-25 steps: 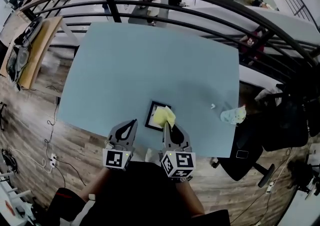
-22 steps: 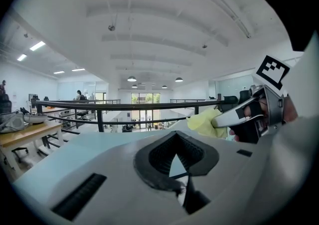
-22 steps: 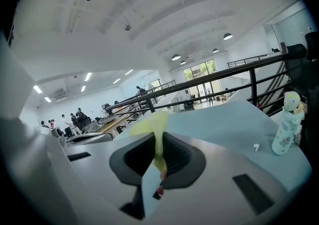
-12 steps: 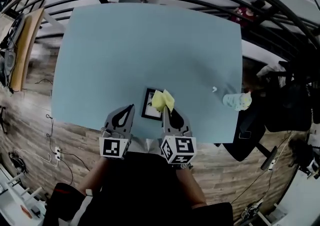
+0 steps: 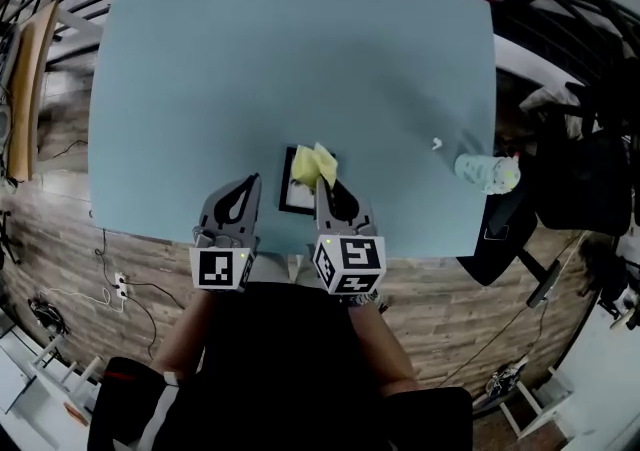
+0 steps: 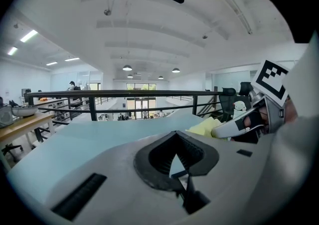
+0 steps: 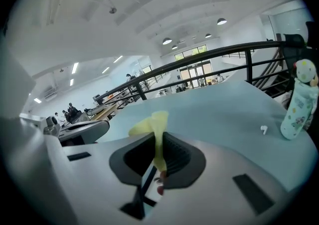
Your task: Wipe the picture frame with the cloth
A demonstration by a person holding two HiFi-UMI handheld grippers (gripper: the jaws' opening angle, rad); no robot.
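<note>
One tabletop (image 5: 200, 69) carries everything, and two grippers work at its near edge. The left gripper (image 5: 250, 184) is clenched with nothing between its jaws and sits just left of the frame (image 5: 296, 194), not touching it. The right gripper (image 5: 322, 187) is clamped on the cloth (image 5: 314, 165). There is one frame, lying flat near the tabletop's near edge, and one yellow cloth, bunched over the frame's far right corner. The step in hand looks like the wipe itself, though I cannot tell whether the cloth presses on the frame. The next move likely calls for dragging the cloth across the frame's face. One bottle (image 5: 486, 172) lies at the right edge, with one small white bit (image 5: 436, 144) near it.
</note>
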